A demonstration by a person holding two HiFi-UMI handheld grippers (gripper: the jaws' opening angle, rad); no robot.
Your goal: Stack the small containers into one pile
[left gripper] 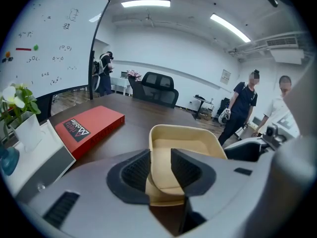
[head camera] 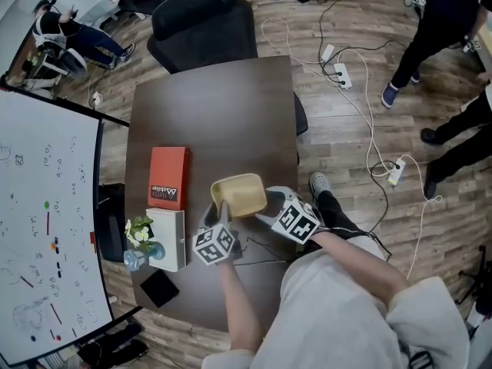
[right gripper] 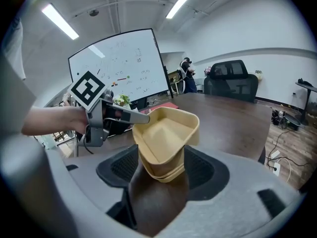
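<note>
Head view showed a dark brown table on a wooden floor, with a black chair at its far end, a whiteboard at the left and a red book lying flat. Over the table's near part, the right gripper clamped the nested tan containers, which sat tilted. The left gripper, angled downward, straddled one wall with its jaws apart.

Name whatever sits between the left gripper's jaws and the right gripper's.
The stack of tan containers sits between the left gripper and the right gripper. The head view shows this, and each gripper view confirms it.
</note>
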